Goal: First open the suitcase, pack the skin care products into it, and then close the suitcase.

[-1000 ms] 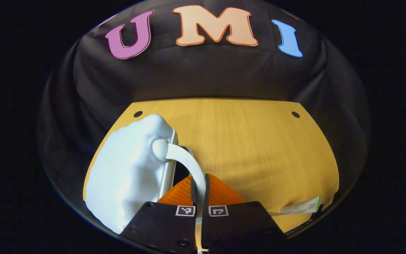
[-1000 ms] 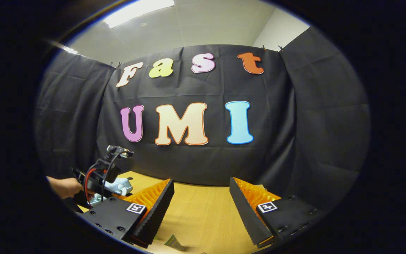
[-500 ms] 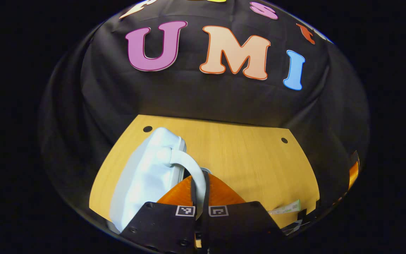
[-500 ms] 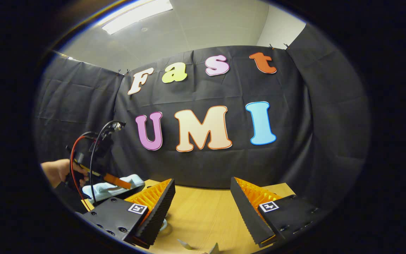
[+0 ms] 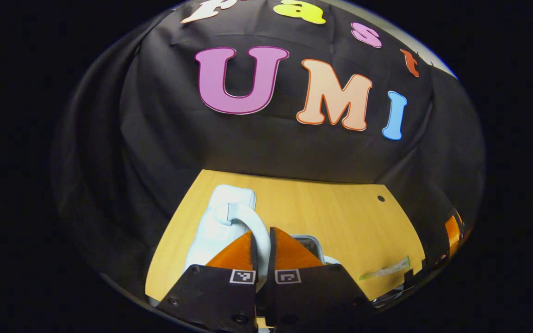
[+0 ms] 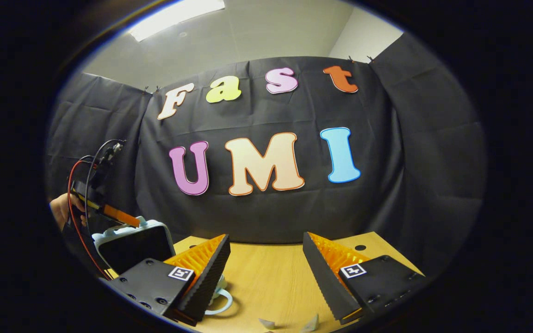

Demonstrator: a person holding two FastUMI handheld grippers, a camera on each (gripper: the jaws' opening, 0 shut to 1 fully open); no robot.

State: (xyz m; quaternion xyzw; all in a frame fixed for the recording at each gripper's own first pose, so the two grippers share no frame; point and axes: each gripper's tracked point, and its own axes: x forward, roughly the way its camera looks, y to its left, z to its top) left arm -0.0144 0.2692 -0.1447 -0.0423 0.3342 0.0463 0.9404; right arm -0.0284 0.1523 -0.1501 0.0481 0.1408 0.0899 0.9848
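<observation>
The pale blue suitcase's lid (image 5: 211, 229) stands raised, hinged up off the lower half (image 5: 311, 241). My left gripper (image 5: 262, 240) is shut on the lid's curved white handle (image 5: 248, 217). In the right gripper view the lid (image 6: 132, 247) shows its dark inside at the left, with the left gripper (image 6: 125, 218) at its top edge and a hand (image 6: 60, 210) behind. A thin green-and-white skin care tube (image 5: 384, 269) lies on the wooden table (image 5: 340, 217) to the right. My right gripper (image 6: 265, 240) hovers open over the table, holding nothing.
A pale loop handle (image 6: 222, 300) of the suitcase's lower half lies by the right gripper's left finger. Two small white tips (image 6: 266, 323) poke up at the bottom edge. Black cloth walls close off the table's back and sides. A round hole (image 5: 381, 198) marks the table's far right corner.
The left gripper has risen and tilted back with the handle, swinging the lid from nearly flat to steeply raised. The right gripper stayed open and barely moved.
</observation>
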